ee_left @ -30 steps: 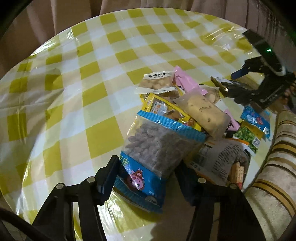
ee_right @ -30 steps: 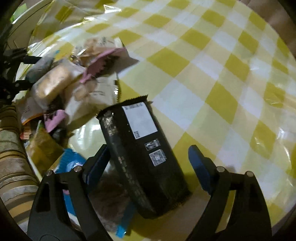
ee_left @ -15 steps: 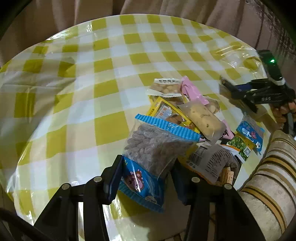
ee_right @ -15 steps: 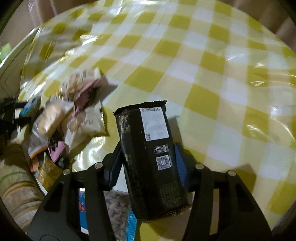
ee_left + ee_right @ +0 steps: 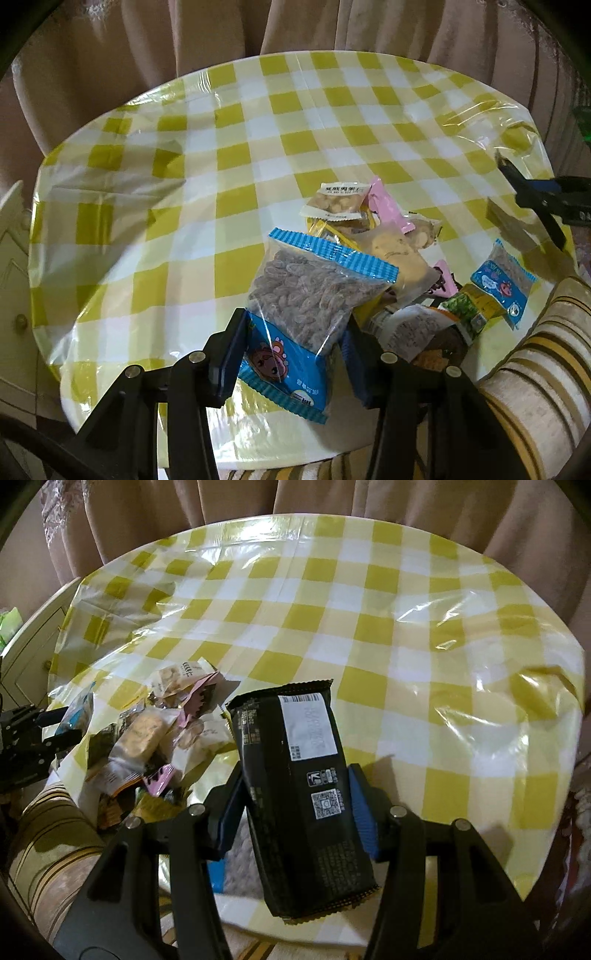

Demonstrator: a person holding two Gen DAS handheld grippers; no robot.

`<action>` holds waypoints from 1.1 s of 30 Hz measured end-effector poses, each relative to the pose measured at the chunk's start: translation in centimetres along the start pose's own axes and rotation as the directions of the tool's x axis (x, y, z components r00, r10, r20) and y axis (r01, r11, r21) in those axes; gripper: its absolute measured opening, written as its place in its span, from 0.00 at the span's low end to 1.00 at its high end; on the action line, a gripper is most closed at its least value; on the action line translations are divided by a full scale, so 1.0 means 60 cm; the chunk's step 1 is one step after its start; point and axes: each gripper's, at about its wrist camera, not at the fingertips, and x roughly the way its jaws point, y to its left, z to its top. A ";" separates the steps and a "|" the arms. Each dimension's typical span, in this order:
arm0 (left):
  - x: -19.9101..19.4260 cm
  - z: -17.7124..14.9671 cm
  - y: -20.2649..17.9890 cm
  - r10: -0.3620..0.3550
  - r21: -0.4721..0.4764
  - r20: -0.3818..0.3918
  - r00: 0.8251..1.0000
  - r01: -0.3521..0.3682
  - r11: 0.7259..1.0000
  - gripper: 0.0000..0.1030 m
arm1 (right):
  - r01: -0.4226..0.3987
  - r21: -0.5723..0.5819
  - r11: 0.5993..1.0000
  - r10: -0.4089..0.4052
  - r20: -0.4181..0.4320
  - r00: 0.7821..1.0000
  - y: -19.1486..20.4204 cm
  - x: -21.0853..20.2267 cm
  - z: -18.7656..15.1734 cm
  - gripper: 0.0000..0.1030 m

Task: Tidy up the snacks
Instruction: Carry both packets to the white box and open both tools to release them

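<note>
Round table under glossy yellow-white checked plastic cloth [image 5: 236,155], beige curtains [image 5: 229,513] behind. Left gripper [image 5: 291,354] clamps blue-edged clear snack bag [image 5: 310,295] above table's near edge; right gripper [image 5: 295,812] clamps black foil snack packet [image 5: 299,775]. Mixed snack pile [image 5: 388,243] beside.

Round table [image 5: 184,177] under a glossy yellow-and-white checked cloth [image 5: 406,635], plastic film wrinkled along the right edge. Beige curtains [image 5: 295,26] hang behind the far edge. Striped cushion [image 5: 535,387] at the near right edge. White cabinet [image 5: 33,642] beside the left edge.
</note>
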 end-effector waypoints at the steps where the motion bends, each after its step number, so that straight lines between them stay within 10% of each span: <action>1: -0.003 0.001 -0.003 0.001 0.000 0.002 1.000 -0.001 1.000 0.48 | 0.002 0.009 1.000 -0.002 0.001 1.000 0.001 -0.005 -0.005 0.55; 33: -0.090 0.051 -0.224 -0.144 0.223 0.070 0.987 0.125 0.967 0.48 | 0.099 0.257 0.961 -0.102 0.001 0.995 -0.119 -0.133 -0.164 0.55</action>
